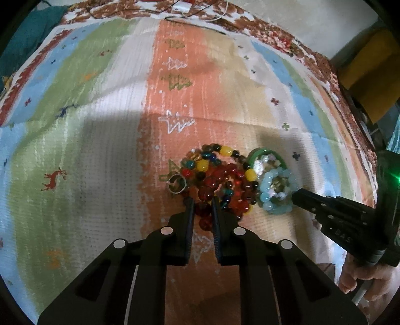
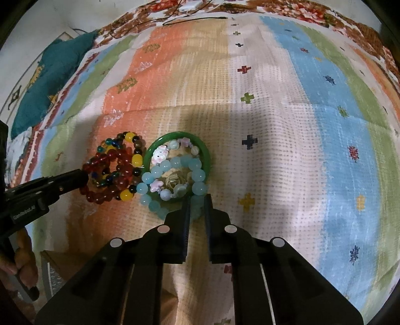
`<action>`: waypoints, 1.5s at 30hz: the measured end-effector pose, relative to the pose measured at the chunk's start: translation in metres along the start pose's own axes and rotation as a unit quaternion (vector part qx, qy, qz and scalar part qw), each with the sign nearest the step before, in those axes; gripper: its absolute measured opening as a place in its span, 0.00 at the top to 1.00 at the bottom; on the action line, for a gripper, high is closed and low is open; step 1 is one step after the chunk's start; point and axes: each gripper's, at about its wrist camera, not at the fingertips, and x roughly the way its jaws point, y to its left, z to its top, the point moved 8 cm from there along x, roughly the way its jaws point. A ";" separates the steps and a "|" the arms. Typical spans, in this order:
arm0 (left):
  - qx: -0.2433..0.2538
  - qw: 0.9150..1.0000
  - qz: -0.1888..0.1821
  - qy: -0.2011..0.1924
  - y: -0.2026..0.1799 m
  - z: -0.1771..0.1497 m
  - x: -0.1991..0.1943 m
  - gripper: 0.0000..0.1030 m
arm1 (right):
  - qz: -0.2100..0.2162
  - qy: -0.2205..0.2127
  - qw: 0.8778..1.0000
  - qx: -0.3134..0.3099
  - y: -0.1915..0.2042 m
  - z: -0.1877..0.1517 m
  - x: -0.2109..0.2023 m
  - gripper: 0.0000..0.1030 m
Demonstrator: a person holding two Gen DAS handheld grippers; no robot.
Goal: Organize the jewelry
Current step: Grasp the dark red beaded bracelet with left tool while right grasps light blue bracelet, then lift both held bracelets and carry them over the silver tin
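Observation:
A heap of jewelry lies on the striped cloth (image 1: 100, 125). My left gripper (image 1: 203, 203) is shut on a dark red bead bracelet (image 1: 212, 192) at the near edge of the heap; this bracelet also shows in the right wrist view (image 2: 110, 175). A multicoloured bracelet with yellow beads (image 1: 226, 151) and a silver ring (image 1: 177, 184) lie beside it. My right gripper (image 2: 197, 201) is shut on a pale blue bead bracelet (image 2: 175, 175), which lies over a green bangle (image 2: 175, 136) and a small charm bracelet (image 2: 160, 152). The pale blue bracelet (image 1: 275, 192) and my right gripper (image 1: 297, 193) also show in the left wrist view.
The cloth (image 2: 300, 125) covers a bed with a floral border (image 1: 275, 40). A teal cloth (image 2: 50, 82) lies at the far left corner. Cables and a white charger (image 2: 190, 6) lie at the far edge. A yellow object (image 1: 375, 62) stands off the bed to the right.

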 end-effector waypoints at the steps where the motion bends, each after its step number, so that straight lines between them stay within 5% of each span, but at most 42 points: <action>1: 0.001 1.000 -0.001 -0.002 -0.002 0.001 -0.002 0.87 | -0.001 -0.001 1.000 0.001 -0.001 0.000 -0.002 0.89; 45: 0.042 0.995 -0.004 -0.093 -0.043 -0.013 -0.116 0.87 | -0.002 -0.096 0.993 -0.064 0.053 -0.012 -0.120 0.89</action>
